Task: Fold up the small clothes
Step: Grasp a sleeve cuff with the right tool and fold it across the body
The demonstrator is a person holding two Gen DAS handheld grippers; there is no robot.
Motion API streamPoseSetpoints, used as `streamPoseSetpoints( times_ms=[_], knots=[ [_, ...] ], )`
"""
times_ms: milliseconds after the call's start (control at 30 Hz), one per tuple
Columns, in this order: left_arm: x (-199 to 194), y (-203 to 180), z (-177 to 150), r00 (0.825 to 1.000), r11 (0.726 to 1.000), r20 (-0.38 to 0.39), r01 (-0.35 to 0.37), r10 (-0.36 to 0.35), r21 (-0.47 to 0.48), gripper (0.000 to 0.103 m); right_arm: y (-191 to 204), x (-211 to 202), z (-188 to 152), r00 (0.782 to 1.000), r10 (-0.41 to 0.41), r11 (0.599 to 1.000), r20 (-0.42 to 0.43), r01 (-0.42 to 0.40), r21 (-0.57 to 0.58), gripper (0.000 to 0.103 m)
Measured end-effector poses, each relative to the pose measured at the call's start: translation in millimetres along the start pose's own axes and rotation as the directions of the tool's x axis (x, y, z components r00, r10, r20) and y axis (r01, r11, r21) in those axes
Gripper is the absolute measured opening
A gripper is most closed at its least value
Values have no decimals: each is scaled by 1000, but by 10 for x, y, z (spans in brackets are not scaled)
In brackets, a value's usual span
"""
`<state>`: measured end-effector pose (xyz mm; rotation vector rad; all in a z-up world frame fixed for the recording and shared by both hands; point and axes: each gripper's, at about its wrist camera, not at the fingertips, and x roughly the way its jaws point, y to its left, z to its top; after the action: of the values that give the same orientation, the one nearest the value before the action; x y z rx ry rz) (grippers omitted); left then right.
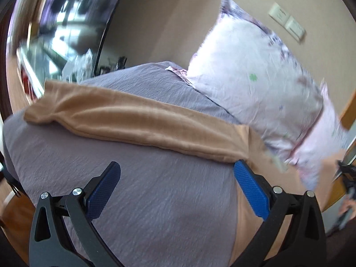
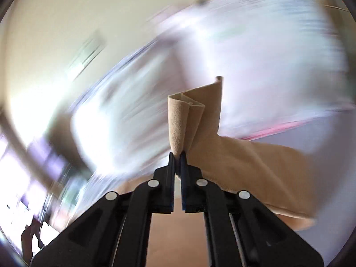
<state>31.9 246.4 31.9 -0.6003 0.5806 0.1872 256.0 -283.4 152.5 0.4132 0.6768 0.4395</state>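
A tan garment (image 1: 133, 122) lies stretched across a grey-purple bed sheet (image 1: 142, 200), with a long leg or sleeve running to the far left. My left gripper (image 1: 176, 178) is open and empty, hovering over the sheet just in front of the garment; its right blue pad (image 1: 251, 191) is at the garment's edge. My right gripper (image 2: 177, 155) is shut on a bunched corner of the tan garment (image 2: 189, 120), which is lifted and trails down to the right. The right wrist view is heavily motion-blurred.
A white floral pillow (image 1: 255, 77) leans against the beige wall at the head of the bed, right behind the garment; it also shows in the right wrist view (image 2: 255, 55). A dark-framed mirror or window (image 1: 73, 22) is at the left. Wall switches (image 1: 287, 21) are at the upper right.
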Motion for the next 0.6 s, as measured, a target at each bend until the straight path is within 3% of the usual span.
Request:
streamPoseSetpoints(
  times_ms=[67,133,200,267,333,400,467,600],
  knots=[
    [-30,117,44,1000,998,13,-11,12,-57,102,498,587,-241,985,93,992,-142,-104,-74,4],
    [-86,251,87,999,992,31,-8,12,-122,102,824,1096,-564,948,113,982,-298,-153,-113,11],
    [-119,364,135,999,986,40,-9,16,-168,102,1044,1577,-956,856,106,979,-506,-179,-96,27],
    [-145,507,187,999,978,38,-24,33,-209,102,1044,1658,-1083,818,156,978,-554,-208,-32,42],
    [-141,654,245,999,969,34,-31,40,-244,102,975,1573,-1038,843,146,981,-518,-192,-37,64],
    [-89,840,310,999,950,13,-36,42,-310,96,835,1363,-952,885,113,988,-451,-149,-44,73],
    [-21,1061,352,1000,913,-17,-20,14,-408,84,729,1159,-908,900,116,990,-419,-137,-21,75],
    [-69,1287,444,999,860,0,-31,36,-510,79,532,882,-913,918,108,994,-381,-106,26,78]
  ],
)
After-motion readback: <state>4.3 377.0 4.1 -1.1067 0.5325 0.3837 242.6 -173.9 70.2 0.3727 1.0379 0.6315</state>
